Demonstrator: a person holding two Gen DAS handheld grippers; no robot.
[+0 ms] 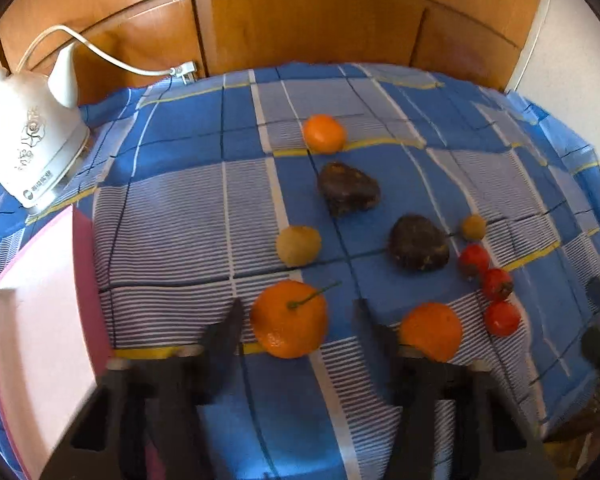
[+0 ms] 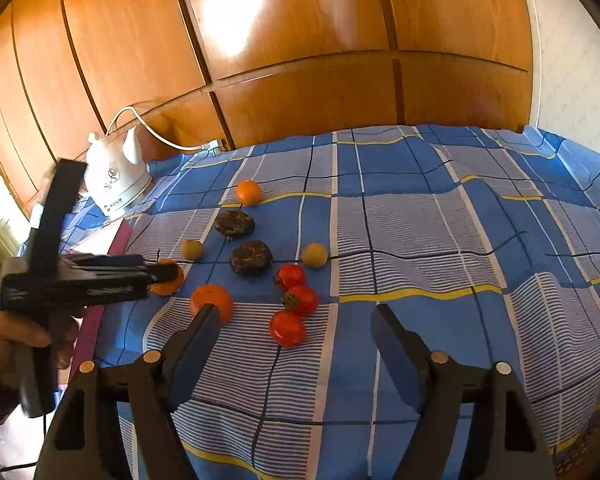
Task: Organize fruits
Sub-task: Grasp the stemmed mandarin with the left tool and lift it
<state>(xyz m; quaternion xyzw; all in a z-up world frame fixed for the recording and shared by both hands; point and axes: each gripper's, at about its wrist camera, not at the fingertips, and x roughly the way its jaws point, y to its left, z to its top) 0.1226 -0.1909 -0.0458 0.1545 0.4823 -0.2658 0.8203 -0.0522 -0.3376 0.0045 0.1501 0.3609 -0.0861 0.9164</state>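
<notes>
Orange (image 1: 288,319) between left fingers (image 1: 230,330) (gap right side)

Bright daylight glares off my wooden cabinet doors (image 2: 236,20) at upper centre; fisheye bends the edges, left view slightly motion-blurred

Left gripper (image 1: 298,312) is angled steeply down, fingers parted with a gap on the right side. Right gripper (image 2: 296,320) sits lower-angled, jaws spread wide, nothing in them. A hand (image 2: 10,332) grips the left tool's handle.

Left claw (image 2: 168,274) half hides one orange (image 2: 166,286).
</notes>
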